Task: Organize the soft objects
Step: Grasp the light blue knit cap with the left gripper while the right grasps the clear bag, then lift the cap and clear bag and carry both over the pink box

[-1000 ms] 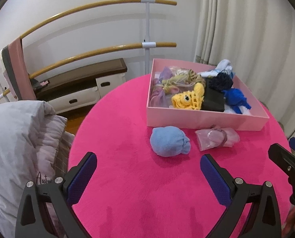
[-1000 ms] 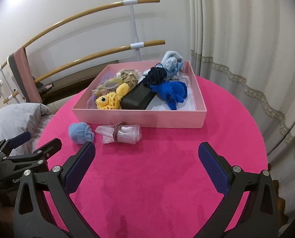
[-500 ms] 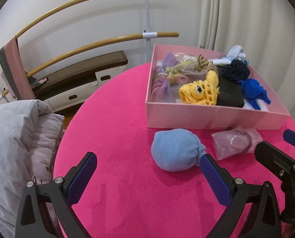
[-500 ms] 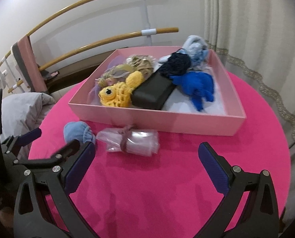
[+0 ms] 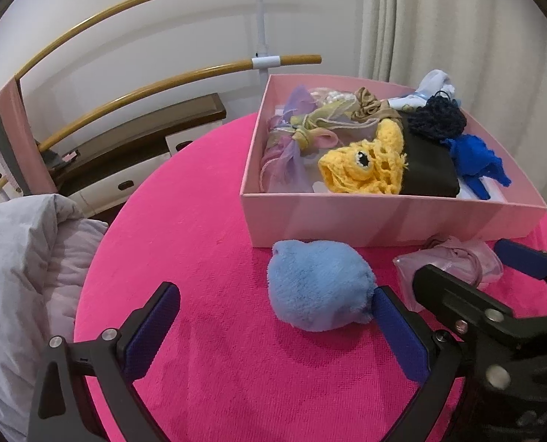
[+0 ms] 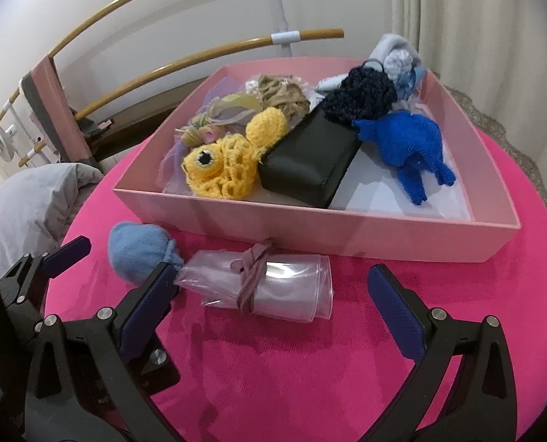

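Both claws gape wide, gripping nothing. The left gripper fills the frame bottom, its right finger tip just beside the blue plush ball at centre. The right gripper flanks the clear plastic roll lying mid-frame on the pink table. Farther up, the pink box holds a yellow crochet fish, black pouch and blue knit toy.

Blue plush pouch and clear roll tied with a band, lying side by side on pink cloth before the filled pink box.
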Demonstrator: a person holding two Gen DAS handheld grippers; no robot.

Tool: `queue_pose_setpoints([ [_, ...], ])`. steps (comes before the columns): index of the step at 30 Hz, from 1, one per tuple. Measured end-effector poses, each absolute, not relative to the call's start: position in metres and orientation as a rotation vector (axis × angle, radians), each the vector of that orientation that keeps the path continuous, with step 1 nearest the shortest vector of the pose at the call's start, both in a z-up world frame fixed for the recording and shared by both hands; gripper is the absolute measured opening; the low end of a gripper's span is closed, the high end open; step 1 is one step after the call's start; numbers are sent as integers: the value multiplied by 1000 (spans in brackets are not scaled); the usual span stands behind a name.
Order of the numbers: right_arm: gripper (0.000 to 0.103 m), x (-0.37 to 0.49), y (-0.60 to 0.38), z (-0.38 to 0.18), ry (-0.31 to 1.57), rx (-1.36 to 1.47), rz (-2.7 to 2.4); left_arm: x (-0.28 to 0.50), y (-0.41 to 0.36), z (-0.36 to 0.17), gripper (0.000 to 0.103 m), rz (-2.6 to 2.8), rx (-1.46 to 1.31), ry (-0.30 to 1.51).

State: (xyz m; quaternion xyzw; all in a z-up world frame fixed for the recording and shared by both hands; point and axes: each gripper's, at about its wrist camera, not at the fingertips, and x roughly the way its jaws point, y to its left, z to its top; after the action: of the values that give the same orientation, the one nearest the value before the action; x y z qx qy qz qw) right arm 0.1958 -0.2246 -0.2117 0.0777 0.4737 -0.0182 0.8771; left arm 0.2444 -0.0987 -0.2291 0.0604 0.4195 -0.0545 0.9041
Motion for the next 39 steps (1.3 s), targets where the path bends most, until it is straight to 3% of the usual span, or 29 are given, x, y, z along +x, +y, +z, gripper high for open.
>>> queue_pose_setpoints([
  [3, 97, 197, -228, -215, 991, 175, -46, 244, -99, -229, 102, -111, 133, 865],
  [6, 76, 194, -232, -214, 990, 161, -71, 241, -99, -227, 102, -111, 146, 857],
  [14, 78, 197, -239, -221, 988, 167, -82, 245, -104, -230, 103, -115, 171, 878],
  [16, 77, 196, -240, -221, 983, 169, -78, 246, -102, -230, 98, -136, 162, 882],
  [18, 76, 193, -242, -221, 974, 183, -76, 249, -101, -232, 85, -161, 145, 894],
  [26, 74, 173, -256, -214, 946, 212, -93, 248, -90, -228, 51, -216, 94, 887],
  [32, 74, 157, -265, -207, 934, 219, -107, 243, -83, -226, 43, -219, 65, 889],
  [39, 74, 133, -266, -196, 916, 211, -105, 217, -80, -212, 42, -231, 60, 891],
])
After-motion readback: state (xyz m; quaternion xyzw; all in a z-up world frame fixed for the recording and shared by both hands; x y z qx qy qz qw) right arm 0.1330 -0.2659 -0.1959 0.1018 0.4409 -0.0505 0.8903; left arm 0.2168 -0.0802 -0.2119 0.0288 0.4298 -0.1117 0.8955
